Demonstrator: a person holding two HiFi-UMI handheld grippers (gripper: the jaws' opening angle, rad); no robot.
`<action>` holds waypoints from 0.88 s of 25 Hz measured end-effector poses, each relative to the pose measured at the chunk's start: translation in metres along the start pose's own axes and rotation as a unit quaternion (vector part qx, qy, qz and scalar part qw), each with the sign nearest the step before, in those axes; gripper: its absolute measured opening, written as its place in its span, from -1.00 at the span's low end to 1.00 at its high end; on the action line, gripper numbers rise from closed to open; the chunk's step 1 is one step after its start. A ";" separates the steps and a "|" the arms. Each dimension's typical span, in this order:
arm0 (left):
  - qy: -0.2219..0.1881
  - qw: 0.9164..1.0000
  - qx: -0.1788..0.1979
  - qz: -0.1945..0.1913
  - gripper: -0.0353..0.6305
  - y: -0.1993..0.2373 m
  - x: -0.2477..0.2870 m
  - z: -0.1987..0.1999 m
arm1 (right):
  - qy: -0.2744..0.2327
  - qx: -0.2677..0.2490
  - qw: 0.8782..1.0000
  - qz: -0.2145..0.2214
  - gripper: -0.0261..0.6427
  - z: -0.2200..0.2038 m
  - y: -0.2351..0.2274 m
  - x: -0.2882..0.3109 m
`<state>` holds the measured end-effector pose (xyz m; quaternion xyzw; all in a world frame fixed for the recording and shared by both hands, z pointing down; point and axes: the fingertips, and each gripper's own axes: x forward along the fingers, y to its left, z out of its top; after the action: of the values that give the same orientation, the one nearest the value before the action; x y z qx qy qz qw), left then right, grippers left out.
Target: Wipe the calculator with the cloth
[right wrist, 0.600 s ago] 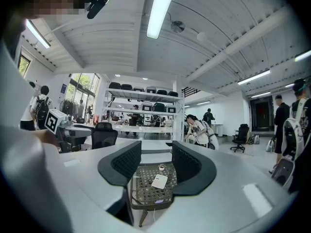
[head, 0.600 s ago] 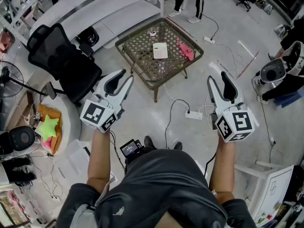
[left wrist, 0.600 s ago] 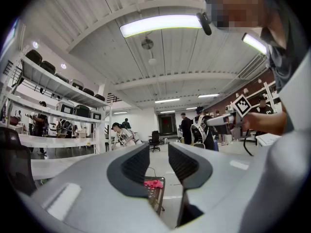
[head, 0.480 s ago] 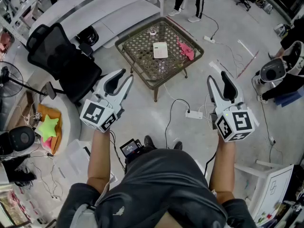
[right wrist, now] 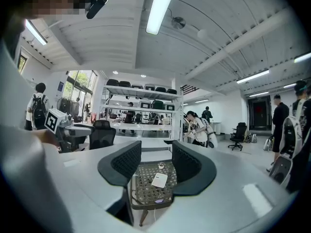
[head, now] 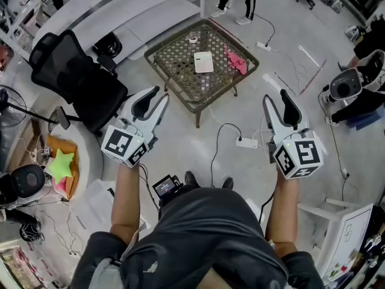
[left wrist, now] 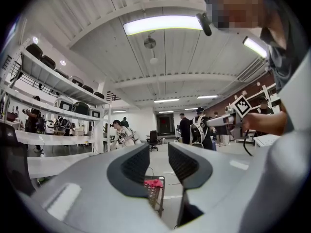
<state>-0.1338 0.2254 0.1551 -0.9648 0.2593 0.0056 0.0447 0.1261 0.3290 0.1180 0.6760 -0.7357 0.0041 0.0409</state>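
A white calculator lies on a low wicker table, with a pink cloth just to its right. Both grippers are held level in the air, well short of the table. My left gripper is open and empty; in the left gripper view the cloth shows far off between its jaws. My right gripper is also open and empty; in the right gripper view the calculator and table lie far ahead between the jaws.
A black office chair stands left of the table. A white power strip and cables lie on the floor between me and the table. A small cup sits at the table's far side. People stand at the far side and at the right.
The view has shifted slightly; the table sits a little lower in the picture. Both grippers keep their places and openings.
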 end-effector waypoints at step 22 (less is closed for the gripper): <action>-0.002 0.998 -0.031 0.048 -0.38 0.088 -0.017 -0.031 | 0.016 0.010 1.000 0.025 -0.38 0.002 0.024 0.088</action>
<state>-0.1924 0.1555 0.1792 -0.9520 0.3052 0.0180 0.0153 0.0944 0.2437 0.1226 0.6574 -0.7518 0.0233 0.0454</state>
